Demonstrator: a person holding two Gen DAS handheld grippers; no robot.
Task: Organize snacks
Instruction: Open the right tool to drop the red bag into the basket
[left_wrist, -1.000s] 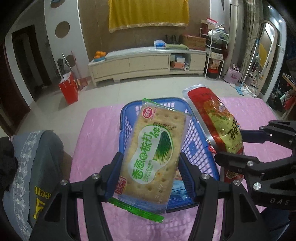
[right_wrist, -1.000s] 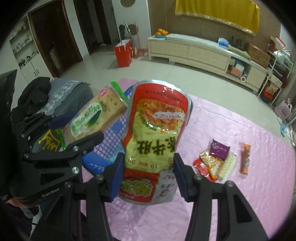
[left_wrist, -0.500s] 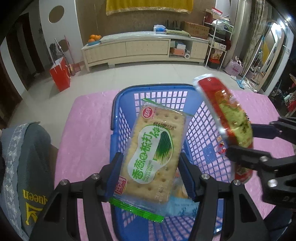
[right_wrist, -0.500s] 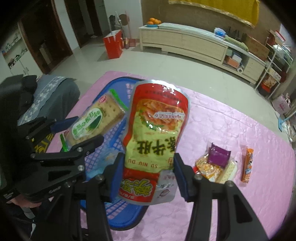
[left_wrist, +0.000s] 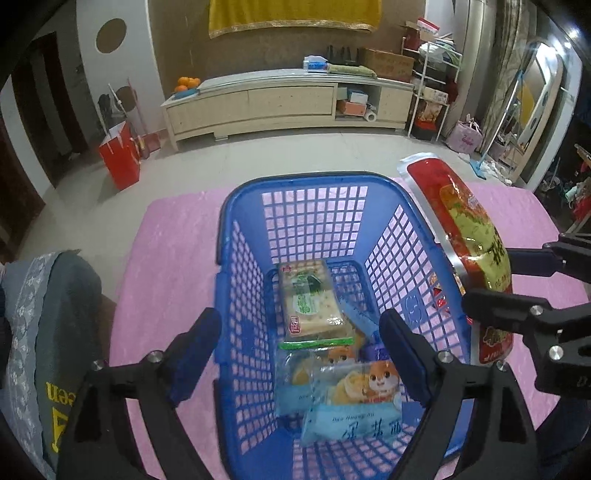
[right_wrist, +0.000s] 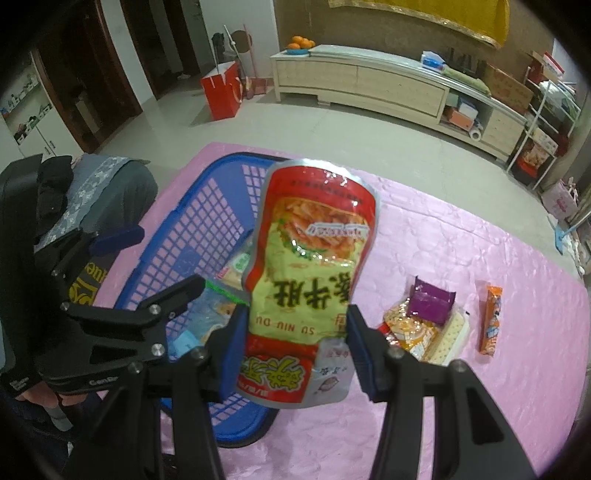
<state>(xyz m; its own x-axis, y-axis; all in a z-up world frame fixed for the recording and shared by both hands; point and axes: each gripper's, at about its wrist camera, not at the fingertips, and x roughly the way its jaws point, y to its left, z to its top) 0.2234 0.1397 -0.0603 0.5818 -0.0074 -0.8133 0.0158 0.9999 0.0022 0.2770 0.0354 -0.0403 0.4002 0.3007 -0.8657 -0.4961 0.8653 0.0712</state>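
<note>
**Snacks: cracker pack lies in the basket, red pouch held over the rim**

Snacks are split between two places. In the blue basket (left_wrist: 243, 236) on the pink table cover (right_wrist: 480, 236) lies the green-and-white cracker pack (left_wrist: 312, 306), flat on the basket floor, its near end overlapping two pale blue packets with a cartoon animal (left_wrist: 354, 398) closer to the camera.

The left gripper (left_wrist: 299, 354) hangs above the basket's inside with its jaws just opened wide; nothing is between the blue pads, and the cracker pack rests below them, free of both.

The right gripper (right_wrist: 295, 347) is clamped on the red and yellow pouch (right_wrist: 314, 258), pads pressing its lower part from both sides, the pouch standing upright with its print upside down to the wrist camera. From the left wrist view the pouch sits just beside the basket's right rim, its top edge over it.

Still out on the cover, right of the pouch, is a small heap: a purple packet (right_wrist: 430, 301) on top of an orange-yellow pack (right_wrist: 406, 330) and a cracker sleeve (right_wrist: 452, 334). A slim orange bar (right_wrist: 491, 319) lies apart, further right
</note>
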